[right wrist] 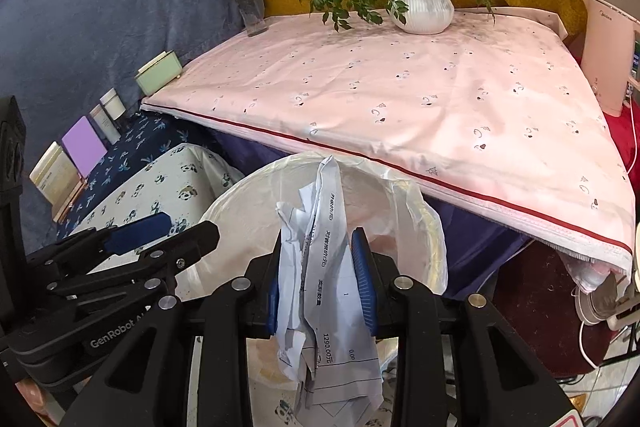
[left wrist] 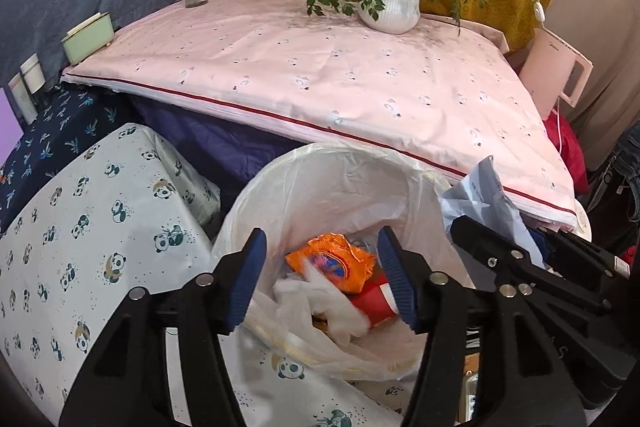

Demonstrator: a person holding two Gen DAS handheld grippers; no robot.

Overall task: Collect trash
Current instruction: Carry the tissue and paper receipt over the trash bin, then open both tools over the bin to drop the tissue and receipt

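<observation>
Two grippers over the bin (left wrist: 320, 167): left gripper (left wrist: 322, 279) released; right gripper (right wrist: 318, 283), grasping crumpled paper (right wrist: 320, 267), should release toward twelve o'clock, past the rim.

Both tools are built alike: the left gripper (left wrist: 322, 277) is a matte black plastic frame whose two angular arms are pinned with round silver rivets and end in fingers faced with ribbed navy-blue rubber pads (left wrist: 249, 281). The right gripper (right wrist: 320, 285) shows the same black arms, silver pivots and blue ribbed pads. On the left gripper's black side, seen from the right wrist, a small screw sits near the tip and white "GenRobot" lettering runs along the body.
</observation>
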